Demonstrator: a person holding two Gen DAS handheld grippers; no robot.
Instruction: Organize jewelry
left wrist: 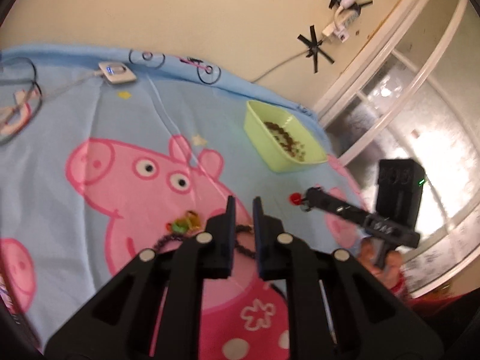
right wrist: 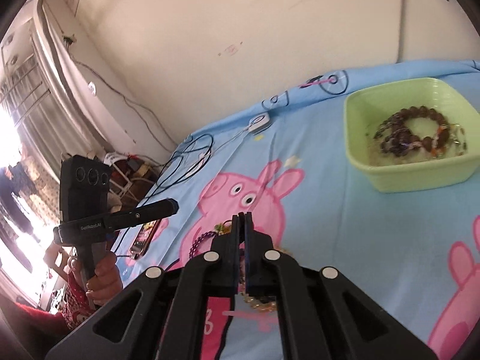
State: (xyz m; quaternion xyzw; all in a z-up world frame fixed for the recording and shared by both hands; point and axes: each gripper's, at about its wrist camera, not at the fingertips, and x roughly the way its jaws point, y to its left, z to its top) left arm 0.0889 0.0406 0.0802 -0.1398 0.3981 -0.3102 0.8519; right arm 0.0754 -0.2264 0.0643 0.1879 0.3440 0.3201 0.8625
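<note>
Left tongs (left wrist: pixel 243 202) are seen with a narrow gap between the jaws; nothing is seen pressed between the pads. Right tongs (right wrist: pixel 242 215) are clenched. A small red piece (left wrist: pixel 295 199) is noted at their tip; whether it is gripped cannot be told. A dark beaded strand (left wrist: pixel 168 240) and a green-yellow trinket (left wrist: pixel 186 223) lie on the bed sheet (left wrist: pixel 90 120) below the left tongs. Brown bead bracelets (right wrist: pixel 420 114) are recorded inside the green tub (right wrist: pixel 420 180), well apart.
</note>
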